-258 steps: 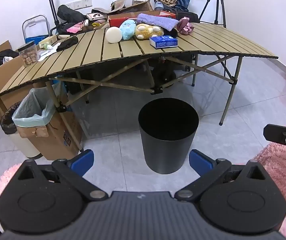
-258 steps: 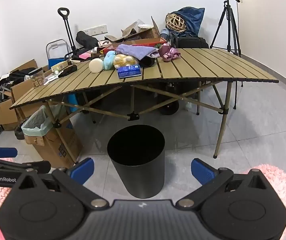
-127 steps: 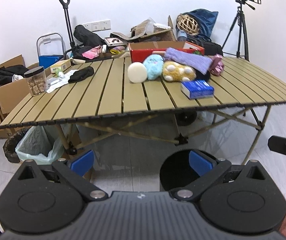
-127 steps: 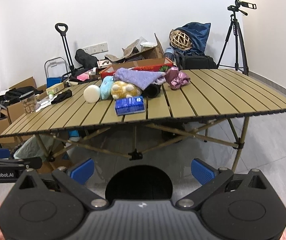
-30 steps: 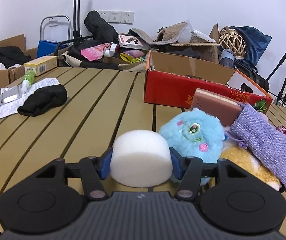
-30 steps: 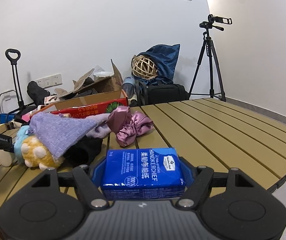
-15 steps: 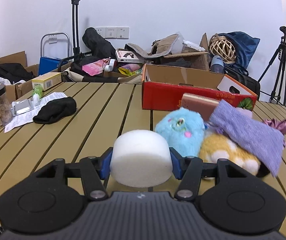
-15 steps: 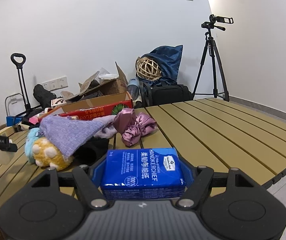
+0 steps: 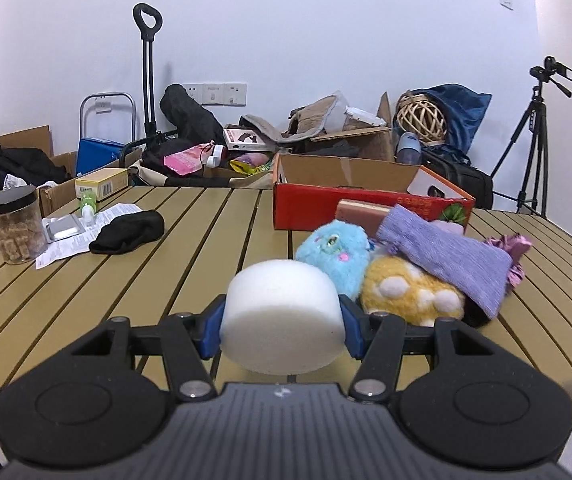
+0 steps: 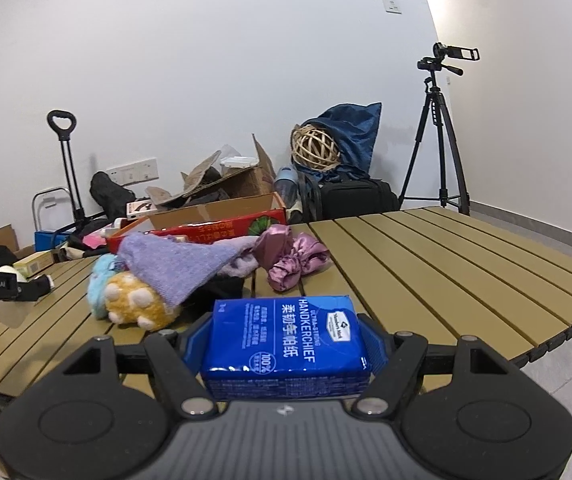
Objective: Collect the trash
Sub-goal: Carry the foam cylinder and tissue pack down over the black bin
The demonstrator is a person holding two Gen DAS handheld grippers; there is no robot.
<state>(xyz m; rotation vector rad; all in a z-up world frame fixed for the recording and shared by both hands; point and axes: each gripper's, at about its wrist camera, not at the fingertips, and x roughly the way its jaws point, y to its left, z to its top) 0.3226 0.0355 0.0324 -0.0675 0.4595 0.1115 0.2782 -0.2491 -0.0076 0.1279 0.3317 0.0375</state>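
Left gripper (image 9: 281, 330) I'm clamping on foam puck (image 9: 281, 316), right gripper (image 10: 283, 344) clamping tissue pack (image 10: 283, 338), both lifting clear for binning.

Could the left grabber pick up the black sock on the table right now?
Probably not yet. The left gripper is already shut on the white foam block, so its jaws are full. The black sock lies uncovered on the table, so once emptied, likely yes.

plush toys (image 9: 370, 276) on table (image 9: 189, 248) (box (image 9: 366, 196) behind)
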